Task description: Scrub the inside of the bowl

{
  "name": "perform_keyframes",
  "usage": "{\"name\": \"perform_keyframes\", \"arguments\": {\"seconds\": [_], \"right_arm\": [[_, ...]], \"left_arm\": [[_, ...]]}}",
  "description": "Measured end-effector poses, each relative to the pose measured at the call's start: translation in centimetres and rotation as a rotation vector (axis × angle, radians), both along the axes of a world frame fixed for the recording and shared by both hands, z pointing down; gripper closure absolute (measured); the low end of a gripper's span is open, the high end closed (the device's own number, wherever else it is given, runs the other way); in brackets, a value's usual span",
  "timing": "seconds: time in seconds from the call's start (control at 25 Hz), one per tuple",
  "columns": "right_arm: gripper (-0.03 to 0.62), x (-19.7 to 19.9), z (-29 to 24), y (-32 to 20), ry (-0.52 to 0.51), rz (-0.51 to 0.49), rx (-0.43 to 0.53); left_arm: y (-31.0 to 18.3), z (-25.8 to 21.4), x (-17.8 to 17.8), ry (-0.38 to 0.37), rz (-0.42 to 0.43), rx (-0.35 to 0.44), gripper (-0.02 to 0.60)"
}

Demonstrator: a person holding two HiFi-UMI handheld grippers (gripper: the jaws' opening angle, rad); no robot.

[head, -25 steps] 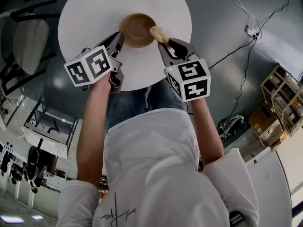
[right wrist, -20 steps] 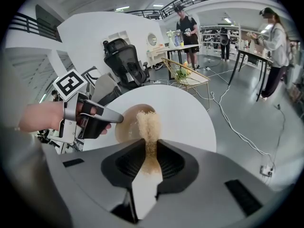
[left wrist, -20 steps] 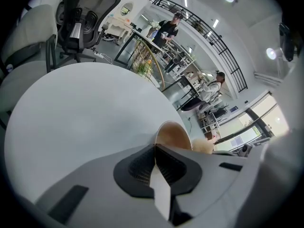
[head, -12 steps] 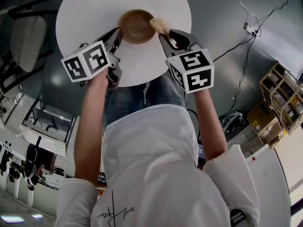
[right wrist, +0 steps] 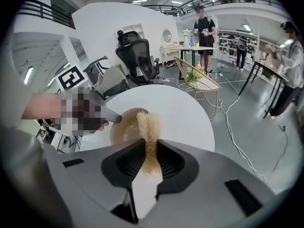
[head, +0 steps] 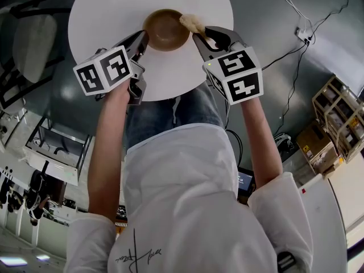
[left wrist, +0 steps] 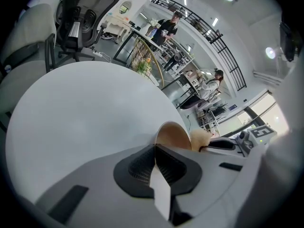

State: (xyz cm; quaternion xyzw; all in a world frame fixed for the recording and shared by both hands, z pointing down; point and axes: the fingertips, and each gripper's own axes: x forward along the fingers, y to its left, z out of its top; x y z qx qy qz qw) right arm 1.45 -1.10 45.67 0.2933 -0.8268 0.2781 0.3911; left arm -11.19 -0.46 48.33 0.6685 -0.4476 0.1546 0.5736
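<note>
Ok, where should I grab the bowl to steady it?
Pinch the thin rim of the bowl on its left side, coming from the left, as the left tongs do: it sits upright and open, and the scrubber works from the right.

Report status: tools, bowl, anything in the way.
Left tool shut on bowl rim. Right tool shut on scrubber, at bowl's right rim. Bowl upright on white table. Nothing in the way.
</note>
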Motion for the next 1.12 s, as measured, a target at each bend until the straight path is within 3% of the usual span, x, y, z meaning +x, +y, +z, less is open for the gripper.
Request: {"name": "perform_keyframes", "arguments": {"seconds": [1.12], "right_arm": [[0.505,-2.7,0.0,-2.0,0.086,-0.203,0.062]], "left_arm": [[0.1,0.1,-1.2,0.021,-0.032,-0.007,0.569]]}}
